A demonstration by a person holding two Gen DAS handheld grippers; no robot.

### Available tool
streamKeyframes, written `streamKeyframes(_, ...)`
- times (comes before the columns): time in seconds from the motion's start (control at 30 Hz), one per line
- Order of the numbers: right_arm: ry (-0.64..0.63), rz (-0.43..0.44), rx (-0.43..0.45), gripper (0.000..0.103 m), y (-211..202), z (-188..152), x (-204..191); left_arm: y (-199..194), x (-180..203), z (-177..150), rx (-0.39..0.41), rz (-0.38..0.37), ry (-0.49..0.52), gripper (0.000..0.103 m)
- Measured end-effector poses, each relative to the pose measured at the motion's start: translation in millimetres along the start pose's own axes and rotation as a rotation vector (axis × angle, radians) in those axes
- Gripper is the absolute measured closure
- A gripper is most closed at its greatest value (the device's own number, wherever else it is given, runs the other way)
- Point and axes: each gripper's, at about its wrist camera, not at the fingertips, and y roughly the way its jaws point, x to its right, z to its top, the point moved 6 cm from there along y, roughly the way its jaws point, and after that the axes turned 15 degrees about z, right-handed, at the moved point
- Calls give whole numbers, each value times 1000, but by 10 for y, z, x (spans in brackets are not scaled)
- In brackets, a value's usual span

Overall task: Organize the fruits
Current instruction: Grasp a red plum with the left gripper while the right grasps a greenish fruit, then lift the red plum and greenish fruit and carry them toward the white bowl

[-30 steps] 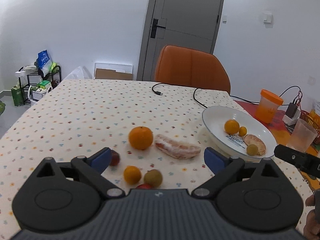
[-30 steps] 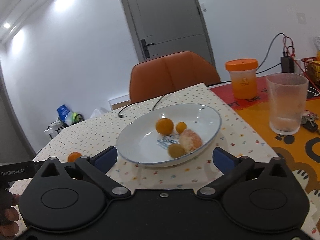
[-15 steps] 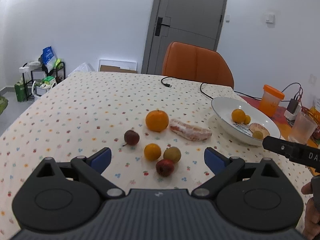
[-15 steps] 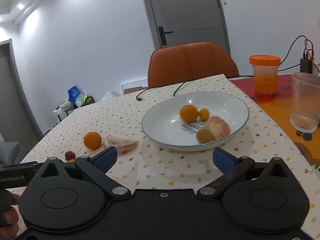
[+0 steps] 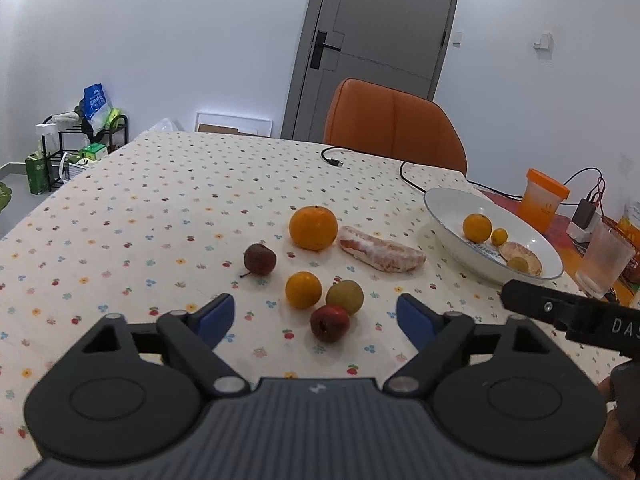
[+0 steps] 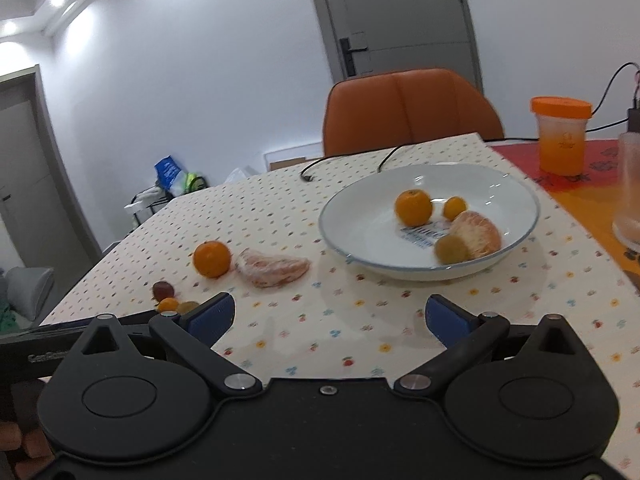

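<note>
- Left gripper (image 5: 316, 316): jaws apart w/ nothing between the pads; they have just been closing a bit. It hangs over the near cluster of fruit, not touching any.
- Right gripper (image 6: 330, 314): jaws wide apart, empty, above bare tablecloth (image 6: 360, 340) in front of the plate (image 6: 348, 232).
- Fruit not yet sorted, all on the cloth left of the plate: small red fruit (image 5: 330, 323) nearest the left gripper, touching or almost touching a green-yellow fruit (image 5: 345, 297) and a small orange (image 5: 303, 289). A dark red fruit w/ stem (image 5: 260, 259) lies apart at the left. Behind them are a big orange (image 5: 313, 227) and, just beside it, a peeled segment (image 5: 382, 254).
- In the plate already: two oranges, one peeled half, one greenish fruit.
- Handling, my judgement: the small round ones are light, firm and smooth, so they probably roll away if a pad pushes them. Best to close across the widest part, pads on opposite sides, low near the cloth.
- The three in the cluster are very close; one pad may knock a neighbour. The red one at the front seems the easiest to take first.
- Peeled segment: soft, wet-looking, thin skin. Hold it across the thick middle w/ gentle squeeze, or it may tear or leak.
- Big orange: heavier, stiff peel, needs jaws nearly full apart.
</note>
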Motion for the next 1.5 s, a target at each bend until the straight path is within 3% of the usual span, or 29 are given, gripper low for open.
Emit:
streamKeyframes(0.07, 14, 38, 0, 0, 27, -15, -25, 54, 39, -15, -14, -17, 2, 29)
streamKeyframes(0.17, 13, 60, -1, 0, 57, -22, -72, 162, 71, -72, -59, -33, -12, 53)
streamKeyframes(0.2, 7, 61, -3, 1, 66, -24, -87, 174, 71, -83, -56, -29, -11, 64)
streamKeyframes(0.23, 0, 62, -8, 2, 81, -28, -103, 172, 60, -80, -59, -29, -15, 81)
streamKeyframes(0.3, -4, 67, -17, 4, 108, -38, -128, 174, 23, -86, -69, -48, -30, 82)
streamKeyframes(0.83, -40, 139, -108, 30, 486, -109, -453, 126, -392, 48, -43, 0, -101, 82)
streamKeyframes(1.37, -83, 177, -155, 41, 787, -71, -753, 110, -717, 62, -35, 27, -141, 82)
streamKeyframes(1.4, -88, 175, -158, 45, 809, -73, -758, 114, -716, 60, -36, 28, -141, 82)
streamKeyframes(1.5, -91, 177, -191, 78, 872, -117, -749, 115, -700, 55, -37, 26, -135, 82)
